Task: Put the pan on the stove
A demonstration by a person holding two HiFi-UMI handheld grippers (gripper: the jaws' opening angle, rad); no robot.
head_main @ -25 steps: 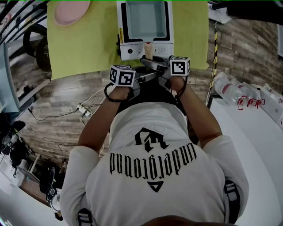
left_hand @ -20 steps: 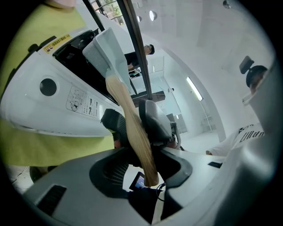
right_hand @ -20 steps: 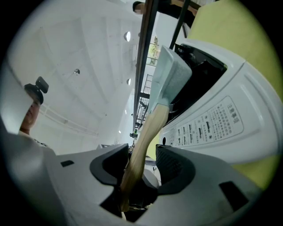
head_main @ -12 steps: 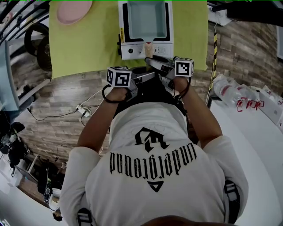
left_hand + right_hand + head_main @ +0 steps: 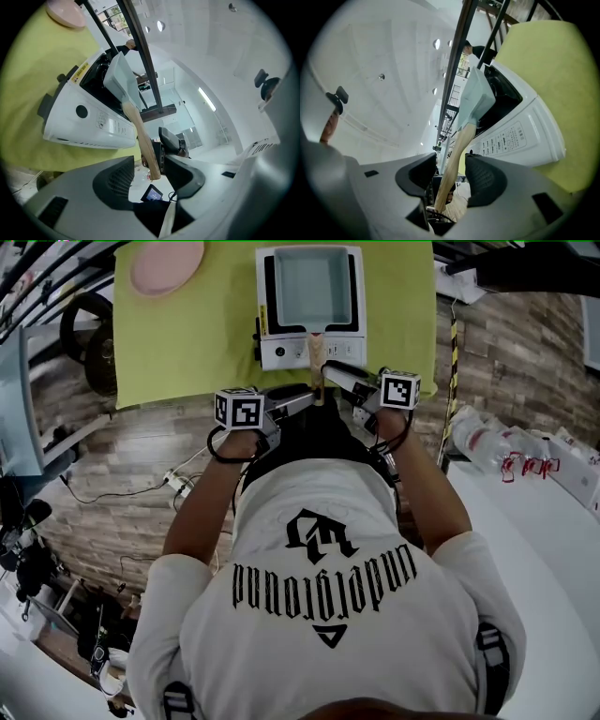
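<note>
Seen from above, a square pale-blue pan (image 5: 310, 285) sits on a white stove (image 5: 281, 351) on a yellow-green cloth (image 5: 187, 334). A pink plate (image 5: 166, 263) lies near the cloth's far left corner, well apart from the stove. The pan's wooden handle (image 5: 316, 354) sticks out over the stove's control panel, pointing toward a person in a white printed T-shirt (image 5: 323, 577) who stands at the table edge.

The person holds both grippers at the free end of that handle, one from each side. The left gripper (image 5: 147, 160) has its jaws spread wide. The end of the handle lies between them, close against one jaw, with a clear gap to the other. The right gripper (image 5: 451, 159) also has its jaws apart. The handle runs up between them toward the pan, with open space showing beside it on the stove side. Neither gripper clamps the handle, and the pan rests on the stove by its own weight.
</note>
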